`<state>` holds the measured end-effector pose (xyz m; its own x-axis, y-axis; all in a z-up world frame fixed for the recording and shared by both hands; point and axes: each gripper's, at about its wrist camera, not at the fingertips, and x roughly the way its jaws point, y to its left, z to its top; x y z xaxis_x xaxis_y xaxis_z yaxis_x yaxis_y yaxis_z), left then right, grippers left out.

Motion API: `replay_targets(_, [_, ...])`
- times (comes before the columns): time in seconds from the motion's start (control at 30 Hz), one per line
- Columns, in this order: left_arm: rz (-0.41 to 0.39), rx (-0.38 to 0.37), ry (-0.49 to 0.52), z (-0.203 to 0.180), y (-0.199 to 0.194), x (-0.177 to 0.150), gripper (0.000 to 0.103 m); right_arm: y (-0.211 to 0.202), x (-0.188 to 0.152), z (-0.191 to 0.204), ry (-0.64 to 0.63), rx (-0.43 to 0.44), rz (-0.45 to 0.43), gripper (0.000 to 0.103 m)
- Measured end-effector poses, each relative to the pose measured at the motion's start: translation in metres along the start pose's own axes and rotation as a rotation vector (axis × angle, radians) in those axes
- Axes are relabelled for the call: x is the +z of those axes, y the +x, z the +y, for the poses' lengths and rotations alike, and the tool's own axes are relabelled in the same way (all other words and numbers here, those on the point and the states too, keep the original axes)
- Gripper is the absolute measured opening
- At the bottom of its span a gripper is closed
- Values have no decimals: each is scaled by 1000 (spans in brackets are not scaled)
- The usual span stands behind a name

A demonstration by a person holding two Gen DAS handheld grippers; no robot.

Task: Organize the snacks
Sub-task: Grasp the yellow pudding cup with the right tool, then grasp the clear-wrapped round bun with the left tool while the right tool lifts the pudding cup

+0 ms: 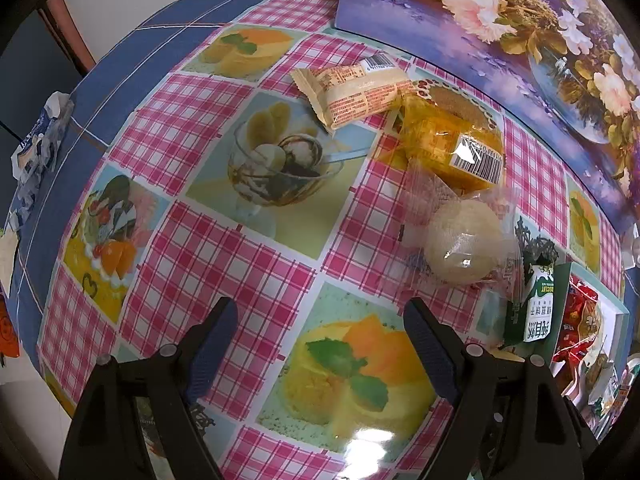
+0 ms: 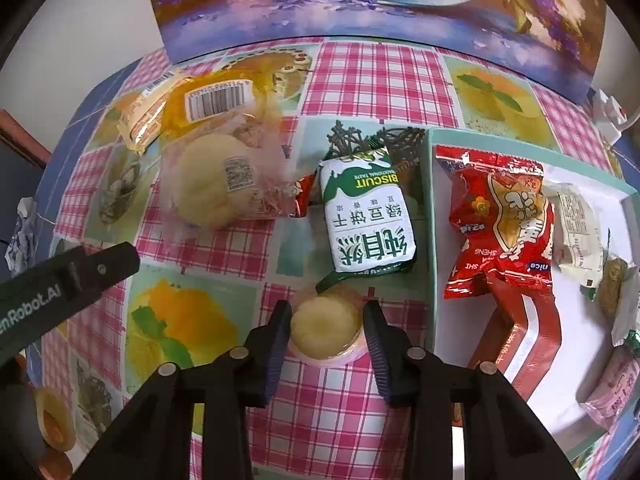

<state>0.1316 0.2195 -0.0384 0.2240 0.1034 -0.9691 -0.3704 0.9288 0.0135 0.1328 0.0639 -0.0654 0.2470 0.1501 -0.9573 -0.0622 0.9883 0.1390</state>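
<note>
The right hand-held gripper [image 2: 326, 330] stands spread around a small round cake in a clear cup [image 2: 326, 330]; its fingers flank the cup on both sides with a sliver of gap showing, so it looks poised to pinch and not yet gripping. The cup sits on the desk [image 2: 360, 80] just left of the white tray [image 2: 452, 344], a short carry from where it probably belongs.

Just beyond the cup lies the green biscuit pack [image 2: 366, 216], also left of the tray and close against its teal wall. Inside the tray a red snack bag [image 2: 500, 224] and a red box [image 2: 520, 340] are already laid, with pale wrapped pieces toward its far side, which suggests the tray is the collecting place.

The left hand-held gripper [image 1: 320, 348] hangs spread and empty over bare checked cloth, well left of the tray, likely waiting. Ahead of it, farther left of the tray, lie a wrapped round bun [image 1: 464, 244], an orange cake pack [image 1: 452, 148] and a beige wafer pack [image 1: 356, 92], still unsorted.
</note>
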Motion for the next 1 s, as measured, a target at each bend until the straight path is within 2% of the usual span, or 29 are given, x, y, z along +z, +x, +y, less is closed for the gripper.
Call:
replay_targets(0.47, [-25,-16,4,-4,-5,3,85,-27,7,-5,33,76,-34,39])
replay_targets(0.67, [-49,-53,10,-8,-9,12,85,-55,14,-13,42,93,-106,37])
replay_targets(1.0, [-108,-150,31,-27,-9,34,85,-73,25,-45,117,85,-150,37])
